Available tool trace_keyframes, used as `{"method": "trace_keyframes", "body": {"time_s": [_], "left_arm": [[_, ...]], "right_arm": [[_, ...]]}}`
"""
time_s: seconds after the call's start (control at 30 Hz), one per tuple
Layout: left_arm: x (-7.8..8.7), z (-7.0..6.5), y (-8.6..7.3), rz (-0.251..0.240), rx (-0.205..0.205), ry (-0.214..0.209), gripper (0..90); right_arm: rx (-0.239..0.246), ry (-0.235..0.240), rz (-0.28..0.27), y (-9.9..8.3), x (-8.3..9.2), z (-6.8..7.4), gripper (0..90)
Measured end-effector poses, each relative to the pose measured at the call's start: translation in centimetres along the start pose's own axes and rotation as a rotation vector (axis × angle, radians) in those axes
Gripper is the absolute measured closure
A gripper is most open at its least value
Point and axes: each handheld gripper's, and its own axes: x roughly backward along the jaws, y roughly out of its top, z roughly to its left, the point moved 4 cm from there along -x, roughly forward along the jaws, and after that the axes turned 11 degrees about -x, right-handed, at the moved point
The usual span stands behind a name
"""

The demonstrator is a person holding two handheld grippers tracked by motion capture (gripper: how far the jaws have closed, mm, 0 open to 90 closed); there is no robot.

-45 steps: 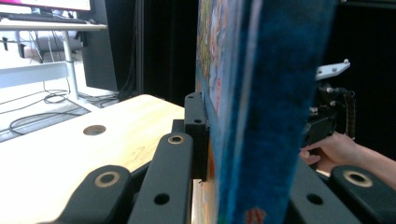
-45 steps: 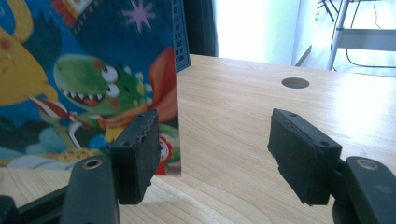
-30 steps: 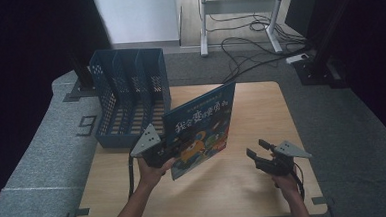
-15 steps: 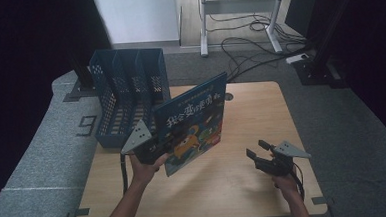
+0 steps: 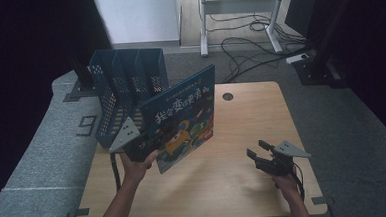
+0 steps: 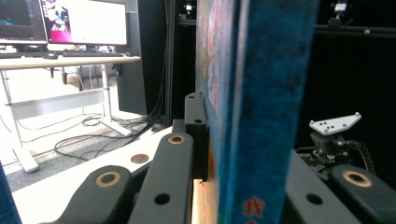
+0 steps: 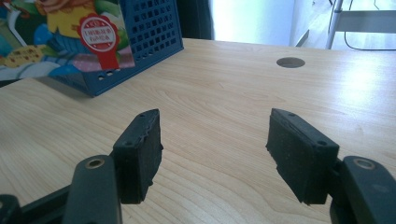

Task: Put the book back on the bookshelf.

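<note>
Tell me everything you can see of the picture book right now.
The picture book is a thin blue hardcover with cartoon figures, white title characters and a red seal on its cover. It stands tilted, lifted off the wooden table, clamped at its lower corner by the left gripper, just in front of the blue file rack.

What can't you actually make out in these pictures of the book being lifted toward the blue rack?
- High view: the left gripper jaws, hidden behind the book.
- High view: the blue file rack compartments' insides, screened by its walls and the book.
- Left gripper view: the book's cover picture, seen edge-on and blurred.
- Right gripper view: most of the book, cut off by the frame's edge.
</note>
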Motion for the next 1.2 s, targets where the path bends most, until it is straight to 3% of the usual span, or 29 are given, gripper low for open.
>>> {"method": "trace_keyframes", "body": {"time_s": [1.0, 1.2], "left_arm": [[4.5, 3.7, 1.4, -0.013, -0.007, 0.123, 82.6], [5.6, 4.5, 1.6, -0.019, -0.007, 0.149, 82.6]], "right_arm": [[-0.011, -0.008, 0.029, -0.6, -0.5, -0.5, 34.3], [0.009, -0.003, 0.046, -0.8, -0.9, -0.1, 34.3]]}}
